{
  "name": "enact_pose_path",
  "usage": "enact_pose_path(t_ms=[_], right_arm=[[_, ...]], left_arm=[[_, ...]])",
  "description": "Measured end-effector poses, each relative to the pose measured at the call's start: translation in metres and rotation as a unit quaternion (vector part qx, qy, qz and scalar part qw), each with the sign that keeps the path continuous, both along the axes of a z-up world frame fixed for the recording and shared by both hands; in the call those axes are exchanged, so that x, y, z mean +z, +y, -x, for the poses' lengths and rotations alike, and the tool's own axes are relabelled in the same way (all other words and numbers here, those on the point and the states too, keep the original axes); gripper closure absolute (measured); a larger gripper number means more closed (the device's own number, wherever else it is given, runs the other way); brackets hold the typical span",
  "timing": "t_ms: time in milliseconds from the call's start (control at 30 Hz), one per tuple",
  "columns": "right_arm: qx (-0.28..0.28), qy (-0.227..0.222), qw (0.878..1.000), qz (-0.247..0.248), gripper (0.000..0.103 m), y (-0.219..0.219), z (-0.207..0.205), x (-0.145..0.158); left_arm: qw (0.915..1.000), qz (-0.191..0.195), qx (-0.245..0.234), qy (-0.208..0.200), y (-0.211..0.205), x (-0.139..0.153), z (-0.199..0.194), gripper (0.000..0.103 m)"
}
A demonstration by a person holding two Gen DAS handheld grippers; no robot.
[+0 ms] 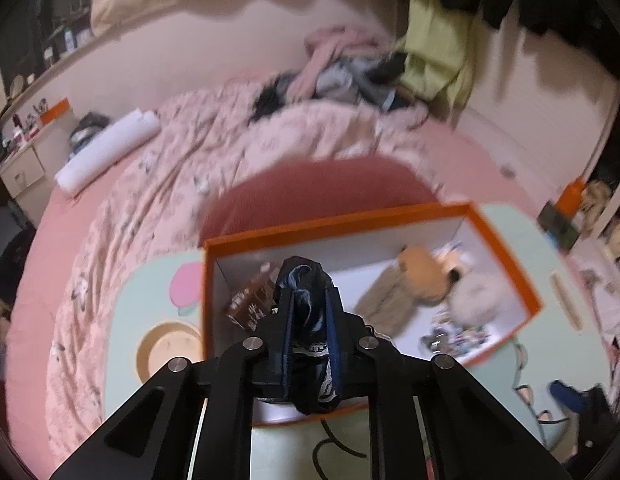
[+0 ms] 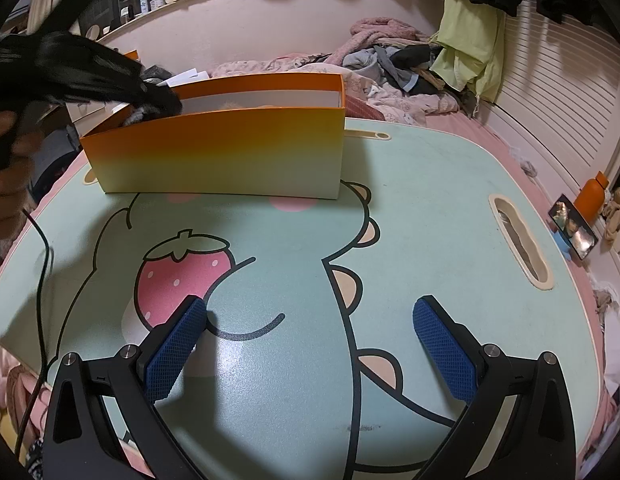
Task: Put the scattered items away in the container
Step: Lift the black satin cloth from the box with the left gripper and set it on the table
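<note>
Left gripper [image 1: 310, 300] fingers clamp dark cloth [image 1: 306, 280] over orange box [image 1: 349, 220] | right gripper [image 2: 310, 320] fingers wide, empty

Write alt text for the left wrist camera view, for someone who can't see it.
The left gripper is shut on a dark bundled cloth, held over an open orange box on a mint lap table. Inside the box lie a plush bear and a brown carton.

A bedroom in someone's home is showing here: a bed [image 1: 122, 208] is lying under a rumpled pink quilt [image 1: 198, 148], clothes [image 2: 393, 56] are piling up at its far side, garments [image 2: 469, 36] are hanging along the wall, and a cartoon-printed lap table [image 2: 429, 208] is sitting on the bedding.
</note>
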State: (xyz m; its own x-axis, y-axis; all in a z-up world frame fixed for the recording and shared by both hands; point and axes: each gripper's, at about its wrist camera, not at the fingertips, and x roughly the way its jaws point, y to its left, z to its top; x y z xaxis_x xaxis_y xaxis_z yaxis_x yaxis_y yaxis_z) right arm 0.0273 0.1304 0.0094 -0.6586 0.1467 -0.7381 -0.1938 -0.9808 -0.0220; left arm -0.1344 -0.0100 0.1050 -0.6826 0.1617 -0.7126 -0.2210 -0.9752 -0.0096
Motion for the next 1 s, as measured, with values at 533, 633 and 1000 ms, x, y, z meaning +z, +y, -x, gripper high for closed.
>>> enact_pose_path(t_ms=[533, 633, 1000], right_arm=[[0.000, 0.000, 1.000, 0.000, 0.000, 0.001, 0.000, -0.001], [0.000, 0.000, 1.000, 0.000, 0.000, 0.001, -0.001, -0.001], [0.000, 0.000, 1.000, 0.000, 0.000, -0.001, -0.002, 0.000]], left_arm=[[0.9906, -0.124, -0.047, 0.032, -0.021, -0.026, -0.113, 0.093], [0.9909, -0.131, -0.029, -0.004, -0.023, -0.060, -0.111, 0.078], [0.9869, -0.160, -0.019, -0.005, -0.039, -0.079, -0.129, 0.014]])
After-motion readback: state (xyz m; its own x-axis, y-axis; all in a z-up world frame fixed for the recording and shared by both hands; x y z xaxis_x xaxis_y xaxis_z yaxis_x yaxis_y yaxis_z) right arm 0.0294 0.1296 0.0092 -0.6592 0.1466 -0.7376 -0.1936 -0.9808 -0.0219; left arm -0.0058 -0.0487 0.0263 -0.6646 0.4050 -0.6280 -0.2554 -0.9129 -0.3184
